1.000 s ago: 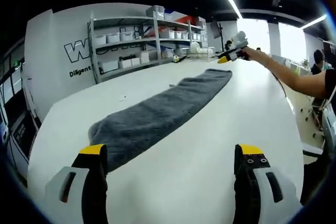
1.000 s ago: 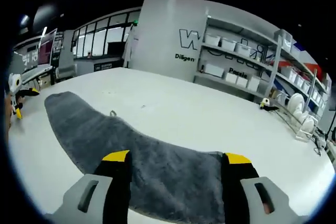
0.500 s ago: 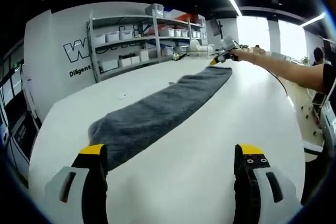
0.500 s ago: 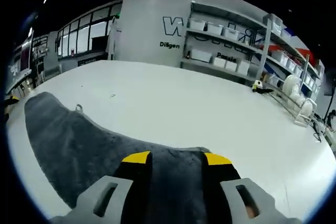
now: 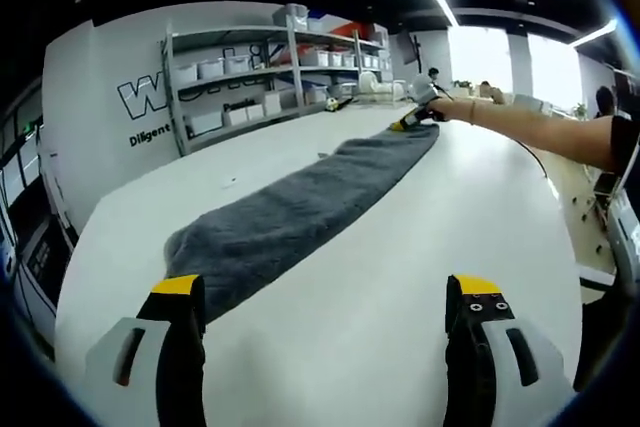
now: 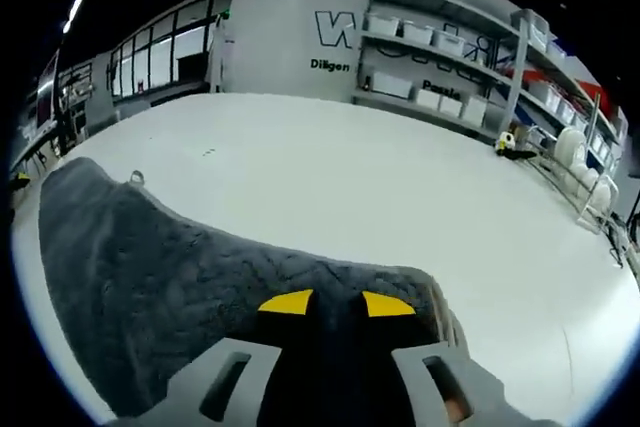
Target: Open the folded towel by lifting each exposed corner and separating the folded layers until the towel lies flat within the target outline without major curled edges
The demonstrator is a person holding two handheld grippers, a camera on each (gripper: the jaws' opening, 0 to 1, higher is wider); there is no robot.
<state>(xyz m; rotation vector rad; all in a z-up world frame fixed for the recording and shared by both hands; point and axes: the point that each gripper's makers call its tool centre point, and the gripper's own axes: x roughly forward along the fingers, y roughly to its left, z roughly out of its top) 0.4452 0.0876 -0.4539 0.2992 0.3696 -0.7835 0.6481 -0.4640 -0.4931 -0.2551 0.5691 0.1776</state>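
Observation:
A long grey towel [image 5: 290,222] lies folded into a narrow strip on the white table [image 5: 450,217], running away from me towards the back right. My left gripper [image 5: 325,292] hovers open over bare table just short of the towel's near end, with nothing between its jaws. At the far end, my right gripper [image 5: 412,119] is down on the towel's end. In the right gripper view the right gripper [image 6: 337,303] has its yellow-tipped jaws drawn close together on the towel's [image 6: 150,277] near edge, with grey pile between them. A small hang loop [image 6: 135,178] shows on the towel's far side.
A person's bare forearm [image 5: 530,132] reaches in from the right to the far gripper. Shelving with white bins [image 5: 270,77] lines the back wall. A small yellow-and-black object [image 6: 510,144] and a dish rack [image 6: 580,177] stand at the table's far edge.
The right gripper has come down onto the towel's far end and its jaws have drawn from wide apart to nearly together on the edge. The left gripper has stayed put, open.

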